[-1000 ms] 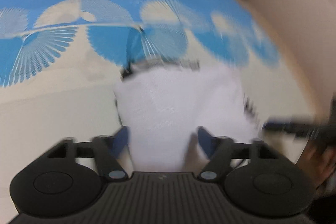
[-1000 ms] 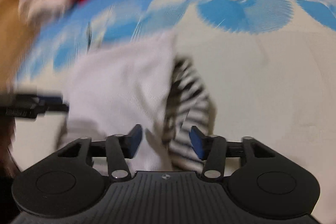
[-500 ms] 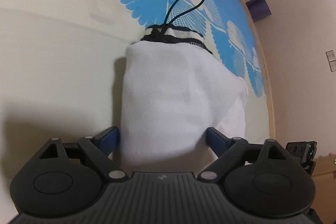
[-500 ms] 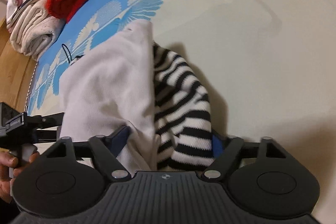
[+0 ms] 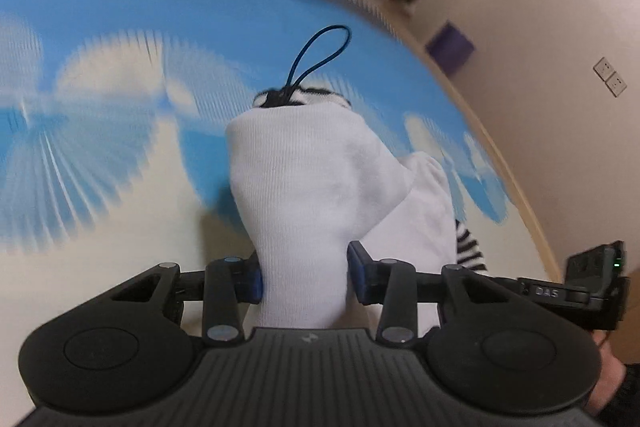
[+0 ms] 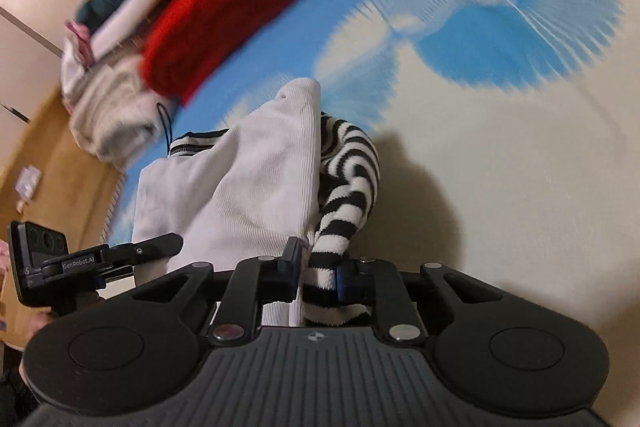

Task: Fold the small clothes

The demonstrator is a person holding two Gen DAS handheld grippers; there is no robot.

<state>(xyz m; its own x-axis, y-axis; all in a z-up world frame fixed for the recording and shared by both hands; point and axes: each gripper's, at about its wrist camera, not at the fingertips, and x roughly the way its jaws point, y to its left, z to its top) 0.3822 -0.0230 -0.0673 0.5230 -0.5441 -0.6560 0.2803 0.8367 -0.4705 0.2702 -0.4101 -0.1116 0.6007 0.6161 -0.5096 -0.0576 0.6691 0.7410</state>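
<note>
Left hand-held gripper (image 5: 305, 277): your jaws have just closed, pinching the white sock (image 5: 316, 183).
Right hand-held gripper (image 6: 318, 273): just closed too, pinching the striped sock (image 6: 348, 187).
Socks: bunched on the blue-patterned bed (image 6: 500, 131).

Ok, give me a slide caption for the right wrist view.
Right gripper clamps the black-and-white striped sock beside its white sock above the blue-patterned bedsheet.

A white ribbed garment (image 5: 320, 187) is seen over a black-and-white striped piece (image 6: 348, 187) with a dark cord loop (image 5: 320, 55). The bedsheet (image 6: 500, 107) is patterned in blue and cream fans. A red folded cloth (image 6: 224, 15) is shown.
</note>
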